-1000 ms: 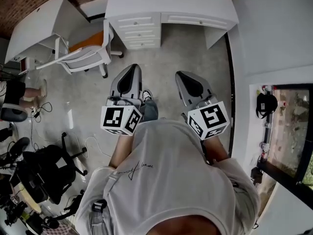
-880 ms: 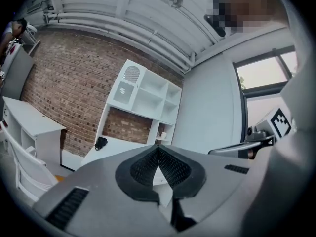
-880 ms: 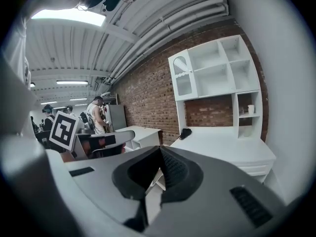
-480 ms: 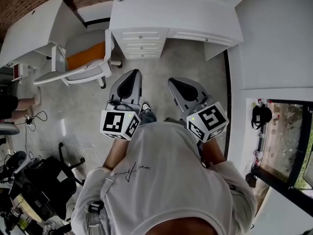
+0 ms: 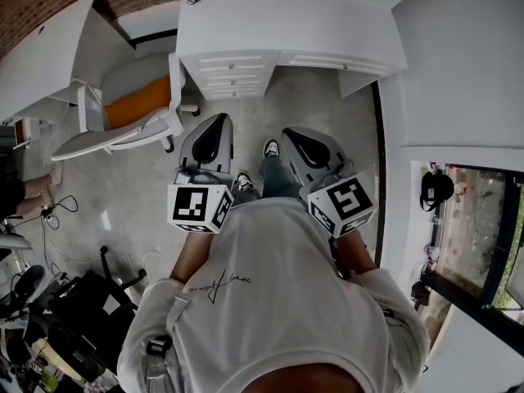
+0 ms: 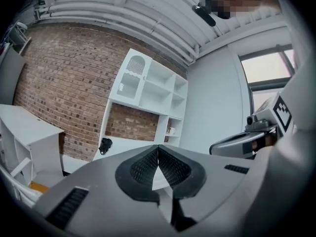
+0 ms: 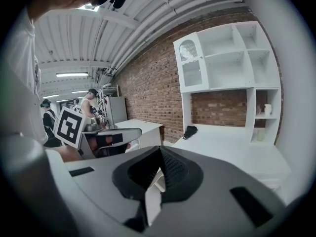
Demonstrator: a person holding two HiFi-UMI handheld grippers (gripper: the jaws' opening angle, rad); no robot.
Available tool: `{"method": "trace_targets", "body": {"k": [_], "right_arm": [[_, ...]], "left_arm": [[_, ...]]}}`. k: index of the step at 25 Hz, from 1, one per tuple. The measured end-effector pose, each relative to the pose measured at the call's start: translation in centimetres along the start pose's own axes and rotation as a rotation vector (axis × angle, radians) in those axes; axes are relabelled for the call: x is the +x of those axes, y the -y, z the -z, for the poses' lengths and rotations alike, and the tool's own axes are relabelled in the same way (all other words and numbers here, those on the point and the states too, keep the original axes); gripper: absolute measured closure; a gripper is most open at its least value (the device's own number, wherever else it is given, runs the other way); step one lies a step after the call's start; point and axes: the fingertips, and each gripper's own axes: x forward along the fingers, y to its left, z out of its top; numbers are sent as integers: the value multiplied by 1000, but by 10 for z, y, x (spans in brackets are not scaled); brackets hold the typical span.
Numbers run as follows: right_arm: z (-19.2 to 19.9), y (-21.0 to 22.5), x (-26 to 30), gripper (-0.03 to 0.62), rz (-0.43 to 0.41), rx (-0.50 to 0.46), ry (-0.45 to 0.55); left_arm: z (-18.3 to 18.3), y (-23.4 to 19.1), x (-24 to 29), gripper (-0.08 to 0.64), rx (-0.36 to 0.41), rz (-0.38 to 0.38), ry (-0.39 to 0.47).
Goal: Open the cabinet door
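The left gripper (image 6: 158, 148) has its jaws meeting at the tips with nothing between them, and the right gripper (image 7: 160, 151) is likewise closed and empty. The cabinet door (image 6: 129, 78), with an arched pane, sits at eleven o'clock beyond the left jaws, well apart, in the white shelf unit (image 6: 165, 90). The handwritten script on the shirt (image 5: 278, 301) is too small to read.

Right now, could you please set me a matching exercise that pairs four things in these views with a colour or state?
Things:
1. chair seat
2. wall
3. desk drawers
4. right gripper

Colour or state:
A. white
B. shut
C. orange
D. red brick

Pairs: 1-C, 2-D, 3-A, 4-B.
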Motion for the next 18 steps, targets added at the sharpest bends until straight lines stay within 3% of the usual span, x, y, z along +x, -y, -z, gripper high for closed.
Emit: {"method": "trace_targets", "body": {"k": [5, 9, 18], "right_arm": [[-7, 28, 28, 569, 18, -1, 23], [-25, 58, 54, 569, 18, 1, 76], [-73, 147, 128, 569, -45, -25, 96]], "left_arm": [[-2, -19, 30, 545, 10, -24, -11], [-17, -35, 58, 543, 57, -65, 28], [-51, -72, 160, 543, 71, -126, 52]]}}
